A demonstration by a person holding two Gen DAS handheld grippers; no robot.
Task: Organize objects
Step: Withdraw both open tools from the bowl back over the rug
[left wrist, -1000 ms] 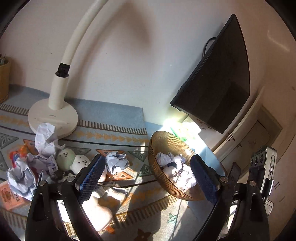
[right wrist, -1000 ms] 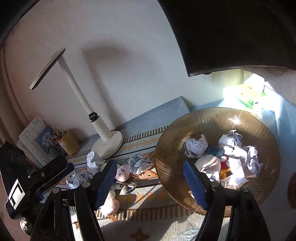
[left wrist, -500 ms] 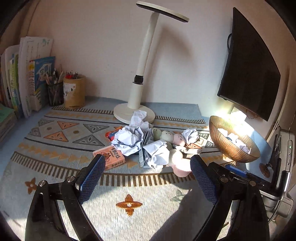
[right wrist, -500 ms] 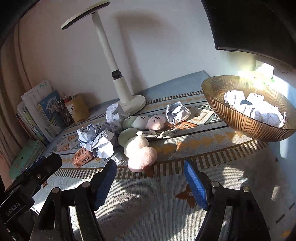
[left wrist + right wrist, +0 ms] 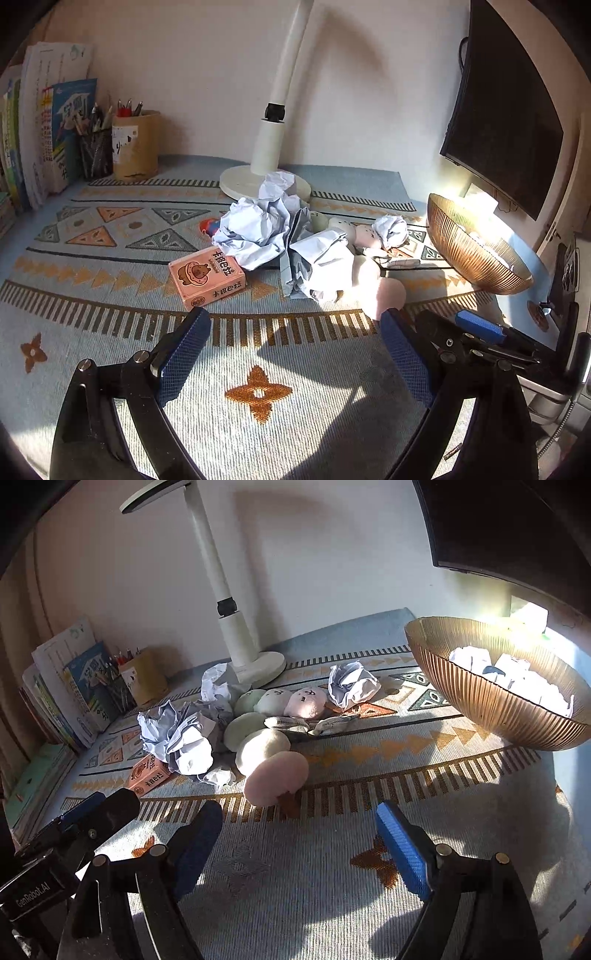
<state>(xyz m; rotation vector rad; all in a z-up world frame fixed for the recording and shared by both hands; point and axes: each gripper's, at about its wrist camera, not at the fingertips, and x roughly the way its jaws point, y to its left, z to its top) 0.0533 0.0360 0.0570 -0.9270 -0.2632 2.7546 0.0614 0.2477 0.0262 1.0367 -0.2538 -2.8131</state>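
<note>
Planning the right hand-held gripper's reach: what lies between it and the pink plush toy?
Only bare patterned mat lies between the opening right hand-held gripper and the pink plush toy, as the right wrist view shows.

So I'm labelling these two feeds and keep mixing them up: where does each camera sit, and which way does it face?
Left wrist: on the left tool, facing down over the patterned mat at the pink box; the right tool pokes in at the right.
Right wrist: on the right tool, jaws opening around nothing, facing the pink plush and bowl; the left tool shows at the left.
Shared: desk lamp, crumpled paper, box, bowl.
</note>
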